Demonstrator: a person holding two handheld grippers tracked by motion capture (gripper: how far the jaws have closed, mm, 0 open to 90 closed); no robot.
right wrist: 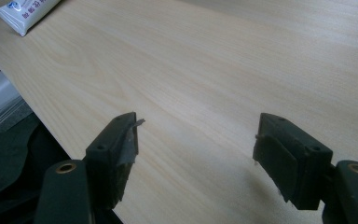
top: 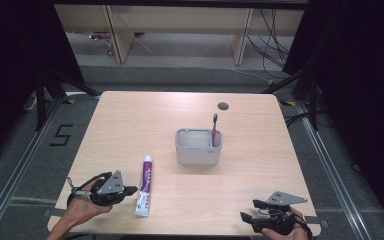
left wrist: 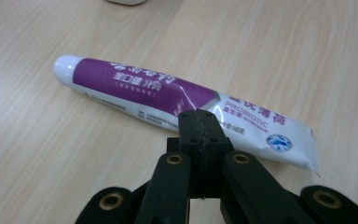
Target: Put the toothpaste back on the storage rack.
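- High view: pale wooden tabletop evenly lit from above, surroundings dark; picture soft, low detail.
- Left gripper view: sharp on purple-and-white toothpaste tube, mild glare on it.
- Right gripper view: dimmer, near black jaws blurred, soft shadow under them.

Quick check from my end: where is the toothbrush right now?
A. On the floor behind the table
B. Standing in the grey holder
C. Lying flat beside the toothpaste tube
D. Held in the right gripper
B: in the high view the pink toothbrush stands upright at the right end of the grey holder, away from the toothpaste tube.
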